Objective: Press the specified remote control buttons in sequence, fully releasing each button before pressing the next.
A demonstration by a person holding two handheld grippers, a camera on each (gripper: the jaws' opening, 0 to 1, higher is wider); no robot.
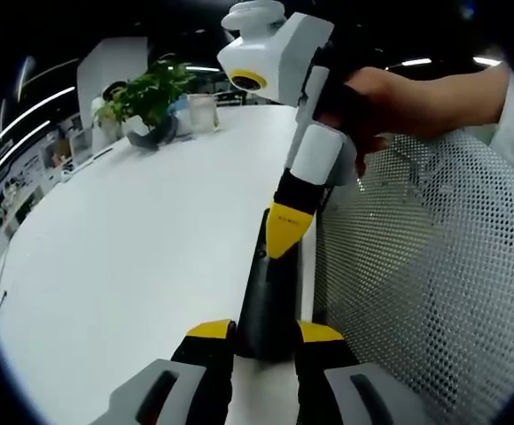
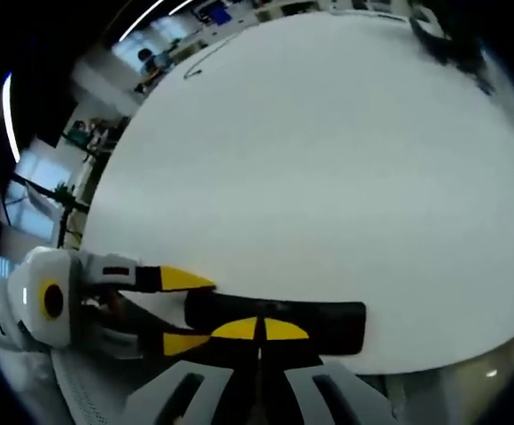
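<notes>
The white counter (image 1: 133, 266) is the largest thing here, wide and bare in most of its surface, and at its near edge stands a chair with a white mesh back (image 1: 434, 292). At the far end of the counter there is a potted plant (image 1: 146, 102) and beside it a clear glass (image 1: 202, 112). The remote control (image 1: 266, 301), a long dark body, lies at the edge of the counter close to the chair; in the right gripper view it lies across the picture (image 2: 275, 323), still on the counter. The left hand-held gripper (image 1: 266, 341) stands with its two yellow-tipped jaws on either side of the near end of the remote, and I judge that it is grasping the remote to keep it steady. The right hand-held gripper (image 1: 284, 230), held by a person's hand (image 1: 399, 102), comes down from above with its jaws clenched together into one yellow point, and this point touches the top of the remote or is just above it; I cannot tell which. In the right gripper view the closed tips (image 2: 259, 329) are over the middle of the dark body. The buttons are too small to see, so I cannot tell how many presses are done; it seems one press is in hand, and the release is still to do
</notes>
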